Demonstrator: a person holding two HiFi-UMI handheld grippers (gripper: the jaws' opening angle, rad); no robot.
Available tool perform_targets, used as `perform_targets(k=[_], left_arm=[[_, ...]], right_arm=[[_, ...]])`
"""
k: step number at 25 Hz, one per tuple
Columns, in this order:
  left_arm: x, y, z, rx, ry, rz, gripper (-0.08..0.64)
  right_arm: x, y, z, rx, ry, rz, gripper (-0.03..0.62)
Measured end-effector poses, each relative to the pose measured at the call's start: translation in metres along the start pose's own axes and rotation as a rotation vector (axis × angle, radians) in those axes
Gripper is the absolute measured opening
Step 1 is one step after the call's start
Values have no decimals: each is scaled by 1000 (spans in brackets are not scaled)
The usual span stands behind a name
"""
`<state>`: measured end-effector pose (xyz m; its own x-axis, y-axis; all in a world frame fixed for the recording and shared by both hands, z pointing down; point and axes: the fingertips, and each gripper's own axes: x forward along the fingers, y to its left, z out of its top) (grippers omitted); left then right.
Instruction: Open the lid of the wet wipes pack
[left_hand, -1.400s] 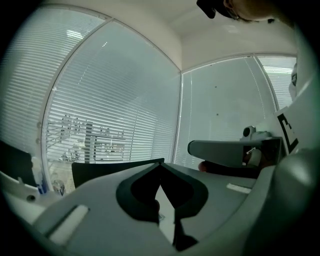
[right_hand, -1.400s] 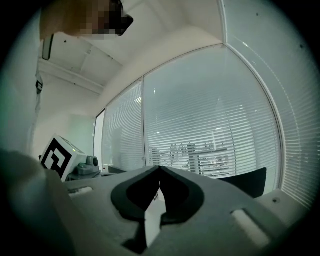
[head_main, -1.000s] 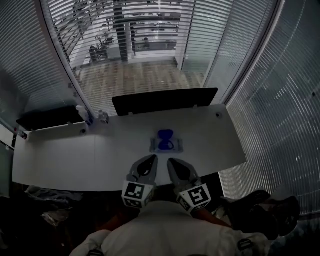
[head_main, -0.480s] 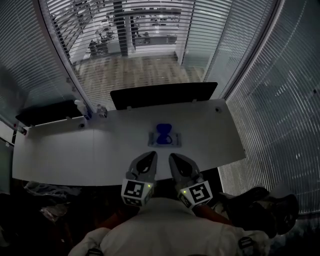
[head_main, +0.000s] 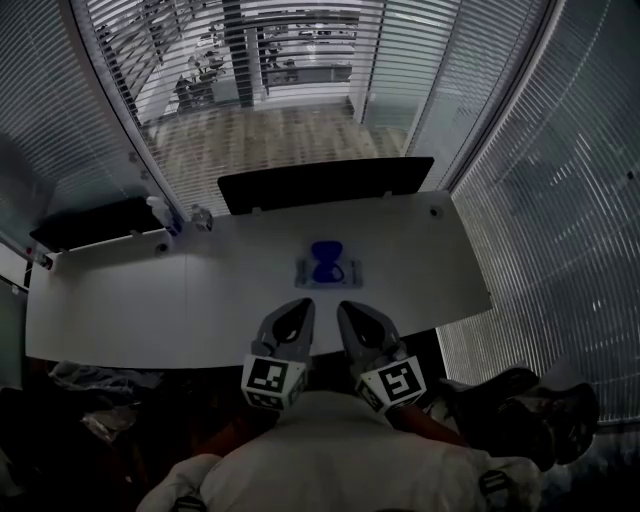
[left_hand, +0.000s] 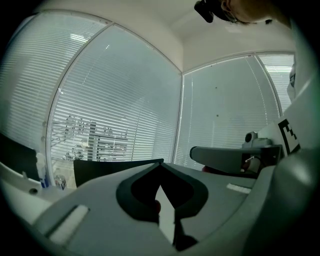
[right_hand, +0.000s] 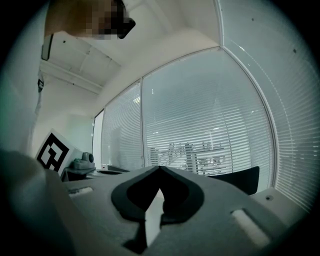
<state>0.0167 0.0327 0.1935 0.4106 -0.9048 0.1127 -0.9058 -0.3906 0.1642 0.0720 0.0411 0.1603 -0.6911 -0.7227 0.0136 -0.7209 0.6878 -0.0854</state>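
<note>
The wet wipes pack (head_main: 328, 269) lies flat at the middle of the white table (head_main: 130, 300), a pale packet with a blue lid on top. My left gripper (head_main: 303, 303) and right gripper (head_main: 343, 305) hover side by side over the table's near edge, a short way in front of the pack and apart from it. Both are shut with nothing between the jaws. In the left gripper view the left gripper's (left_hand: 160, 163) jaws meet at their tips and hide the pack. The right gripper's (right_hand: 160, 168) jaws meet the same way in the right gripper view.
A black divider panel (head_main: 325, 182) stands along the table's far edge. Small bottles (head_main: 165, 215) sit at the back left corner. Glass walls with blinds (head_main: 560, 200) surround the desk. Dark bags or shoes (head_main: 520, 410) lie on the floor at the right.
The head view has tilted slightly, so the pack sits a little higher in the picture. Both grippers stay shut at the same spot by the table's near edge.
</note>
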Motion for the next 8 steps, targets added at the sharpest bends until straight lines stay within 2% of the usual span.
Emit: perform_targets(k=[8], left_arm=[[4,5,-2,11,1,2,2]], right_arm=[[6,-4,-1,-4,-18,1,0]])
